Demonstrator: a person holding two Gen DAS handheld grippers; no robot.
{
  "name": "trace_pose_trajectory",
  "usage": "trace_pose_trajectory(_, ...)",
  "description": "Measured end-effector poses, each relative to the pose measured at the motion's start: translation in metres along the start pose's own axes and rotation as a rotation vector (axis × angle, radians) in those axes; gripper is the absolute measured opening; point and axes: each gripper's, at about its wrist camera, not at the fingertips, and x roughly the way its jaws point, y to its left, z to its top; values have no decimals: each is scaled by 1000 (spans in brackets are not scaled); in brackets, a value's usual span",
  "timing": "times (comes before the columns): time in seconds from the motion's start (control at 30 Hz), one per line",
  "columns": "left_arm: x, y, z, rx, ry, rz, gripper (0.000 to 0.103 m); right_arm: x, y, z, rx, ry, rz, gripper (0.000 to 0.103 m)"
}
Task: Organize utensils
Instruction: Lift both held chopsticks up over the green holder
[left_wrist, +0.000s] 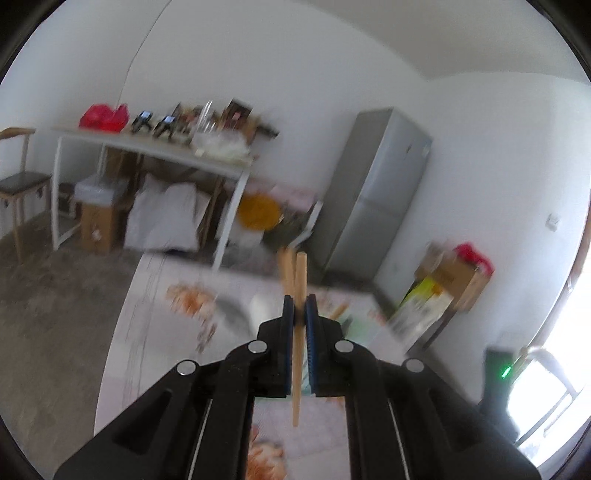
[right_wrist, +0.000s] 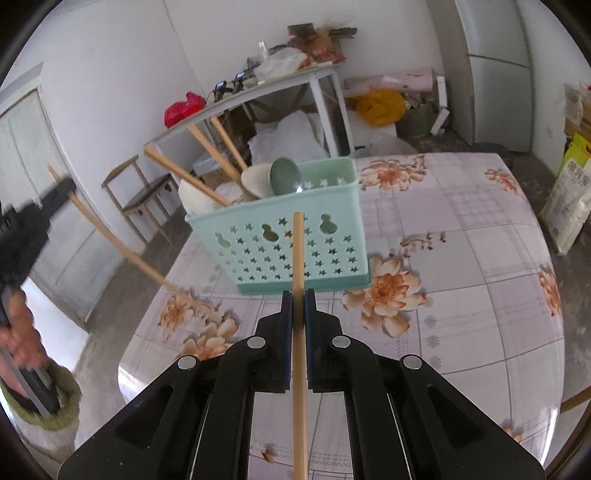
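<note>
Between the pads of the right tool (right_wrist: 298, 295), one wooden chopstick (right_wrist: 298, 280) is pinched, long axis running straight ahead toward the mint basket (right_wrist: 280, 251). Basket stands upright on the floral surface (right_wrist: 461, 258); inside: three chopsticks (right_wrist: 207, 147) leaning left, two pale spoons (right_wrist: 255, 181) and a green spoon (right_wrist: 284, 175). Left tool (left_wrist: 298, 302) pinches a chopstick pair (left_wrist: 297, 273), pointing up and forward; view blurred.

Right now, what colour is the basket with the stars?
Mint green basket, clearest in the right wrist view.
</note>
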Motion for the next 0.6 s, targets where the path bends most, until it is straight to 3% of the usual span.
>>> trace_pose_trajectory(0.37,23,-58,65,84,-141,-78,6,-3,-16,0,41,-15,40,4)
trace_pose_trajectory(0.6,48,-81,66,181,-160,19,6,-3,-26,-1,56,-26,72,4)
